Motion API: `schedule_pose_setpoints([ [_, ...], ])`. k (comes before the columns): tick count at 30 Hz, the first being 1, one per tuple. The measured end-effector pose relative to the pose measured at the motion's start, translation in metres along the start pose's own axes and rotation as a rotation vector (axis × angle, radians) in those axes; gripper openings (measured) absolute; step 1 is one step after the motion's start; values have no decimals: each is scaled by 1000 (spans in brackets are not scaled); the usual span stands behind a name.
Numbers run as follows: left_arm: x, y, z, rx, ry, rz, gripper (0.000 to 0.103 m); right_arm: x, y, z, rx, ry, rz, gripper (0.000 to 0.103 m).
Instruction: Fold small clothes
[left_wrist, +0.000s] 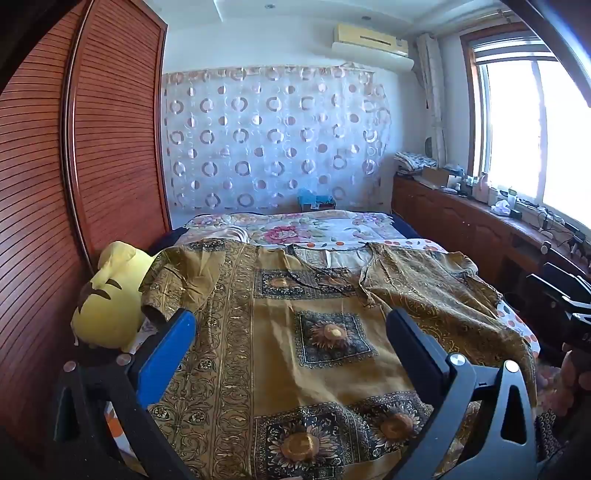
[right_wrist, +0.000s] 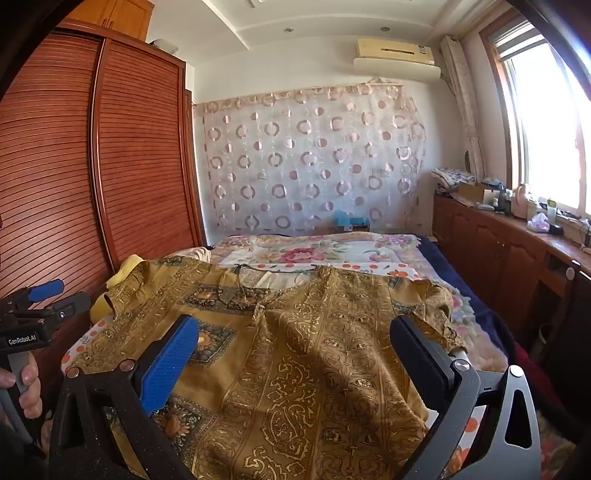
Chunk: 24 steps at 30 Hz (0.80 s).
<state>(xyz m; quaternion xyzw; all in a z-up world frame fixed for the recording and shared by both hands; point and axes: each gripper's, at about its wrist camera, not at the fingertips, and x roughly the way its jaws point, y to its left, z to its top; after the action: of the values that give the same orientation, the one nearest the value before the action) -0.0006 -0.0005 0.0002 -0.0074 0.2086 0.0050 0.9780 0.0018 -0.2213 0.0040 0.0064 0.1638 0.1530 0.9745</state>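
Bed (left_wrist: 369, 232) is carrying everything: floral quilt at the far end, orange-dotted sheet nearer, and the mustard printed short-sleeved top (left_wrist: 280, 332) is lying spread flat across the near half, neckline (left_wrist: 325, 258) pointing away toward the circle-pattern curtain (left_wrist: 273, 136), hem running toward the cameras. Louvred wooden wardrobe (left_wrist: 74, 155) is flanking the bed on the left, with a yellow plush pillow (left_wrist: 107, 295) sitting just beside the top's left sleeve (left_wrist: 173, 288). Right sleeve (right_wrist: 432, 306) is draping near the bed's right edge, slightly rumpled. Left hand-held gripper (left_wrist: 291, 325) is hovering over the top's left-centre, jaws spread wide, gripping nothing. Right hand-held gripper (right_wrist: 291, 332) is hovering over the right half, jaws likewise wide apart and empty. Fabric is reading as thin, light woven cloth: soft, no stiffness, probably sliding easily on the sheet and creasing where pinched. Judging the fold is not yet started. Best holds are likely a shoulder seam or sleeve cuff plus the hem corner on the same side, pinching a single edge rather than the flat middle, where the jaws would be bunching up both layers.
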Motion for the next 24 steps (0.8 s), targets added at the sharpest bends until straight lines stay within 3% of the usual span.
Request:
schedule_pose_setpoints([
  [24, -4, -6, 6, 10, 6, 4, 103, 0, 0, -1, 5, -5, 8, 103],
])
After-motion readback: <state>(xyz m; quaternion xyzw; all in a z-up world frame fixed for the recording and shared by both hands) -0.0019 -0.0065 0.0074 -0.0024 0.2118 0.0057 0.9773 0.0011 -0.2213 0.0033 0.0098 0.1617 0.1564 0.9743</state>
